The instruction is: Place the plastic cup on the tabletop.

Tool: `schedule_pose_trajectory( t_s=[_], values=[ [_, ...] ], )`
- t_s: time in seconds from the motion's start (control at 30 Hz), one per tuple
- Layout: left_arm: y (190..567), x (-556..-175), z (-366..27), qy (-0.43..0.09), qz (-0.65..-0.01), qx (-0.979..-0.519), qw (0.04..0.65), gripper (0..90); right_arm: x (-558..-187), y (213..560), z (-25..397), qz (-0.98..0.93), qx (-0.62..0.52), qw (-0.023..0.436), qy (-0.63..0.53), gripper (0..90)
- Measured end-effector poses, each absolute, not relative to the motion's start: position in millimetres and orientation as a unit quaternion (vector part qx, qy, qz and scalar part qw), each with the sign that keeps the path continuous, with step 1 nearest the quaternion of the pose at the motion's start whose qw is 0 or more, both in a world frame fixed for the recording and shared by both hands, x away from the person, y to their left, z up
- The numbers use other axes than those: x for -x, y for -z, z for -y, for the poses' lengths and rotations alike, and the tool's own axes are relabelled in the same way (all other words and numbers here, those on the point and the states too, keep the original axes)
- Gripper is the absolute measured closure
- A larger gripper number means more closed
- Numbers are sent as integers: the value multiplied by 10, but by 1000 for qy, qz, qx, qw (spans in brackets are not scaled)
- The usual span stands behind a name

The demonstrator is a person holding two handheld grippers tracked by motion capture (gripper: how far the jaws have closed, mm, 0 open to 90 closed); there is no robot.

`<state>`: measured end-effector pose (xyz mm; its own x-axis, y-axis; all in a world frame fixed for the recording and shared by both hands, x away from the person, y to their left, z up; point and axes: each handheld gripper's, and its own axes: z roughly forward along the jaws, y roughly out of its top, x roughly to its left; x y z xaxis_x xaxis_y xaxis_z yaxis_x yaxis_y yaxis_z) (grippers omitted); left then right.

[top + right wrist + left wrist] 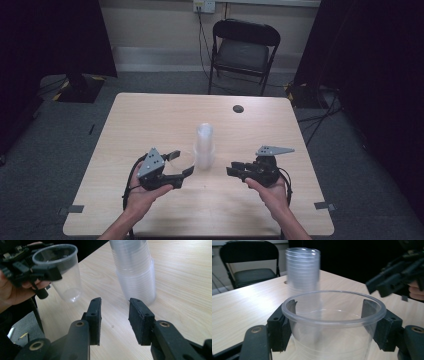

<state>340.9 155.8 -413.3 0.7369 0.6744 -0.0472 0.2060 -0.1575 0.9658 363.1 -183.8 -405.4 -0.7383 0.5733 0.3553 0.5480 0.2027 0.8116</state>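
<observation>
A tall stack of clear plastic cups [204,145] stands upright in the middle of the pale wooden table [150,120]. My left gripper [182,162], just left of the stack, is shut on a single clear cup [183,158]. In the left gripper view its jaws press the cup [333,340] just under the rim, and the stack [303,267] rises behind. My right gripper [231,169] hovers open and empty to the right of the stack. In the right gripper view the stack [135,272] stands just beyond the open right gripper [115,315], and the held cup [63,272] hangs at upper left.
A black folding chair [242,50] stands beyond the table's far edge. A small dark round hole [238,108] sits in the tabletop at the far right. Dark curtains flank the room, and cables run along the floor at the right [320,117].
</observation>
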Motion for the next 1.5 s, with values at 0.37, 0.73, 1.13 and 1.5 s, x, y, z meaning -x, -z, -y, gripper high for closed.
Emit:
schedule_pose_trajectory(
  t_s=[0.37, 0.73, 1.13, 1.5],
  values=[
    [4093, -3598, -1701, -233, -320, -726, 563, 285, -3586, 4166, 1954, -778, -373, 20, -505, 628],
    [4141, -3845, -1770, -250, -348, -719, 547, 285, -3517, 4221, 2082, -775, -379, 42, -504, 593],
    [4102, -4076, -1825, -264, -368, -711, 538, 285, -3472, 4264, 2217, -770, -389, 58, -502, 565],
    [4088, -4281, -1835, -277, -386, -696, 539, 283, -3436, 4344, 2285, -766, -399, 60, -500, 564]
  ],
)
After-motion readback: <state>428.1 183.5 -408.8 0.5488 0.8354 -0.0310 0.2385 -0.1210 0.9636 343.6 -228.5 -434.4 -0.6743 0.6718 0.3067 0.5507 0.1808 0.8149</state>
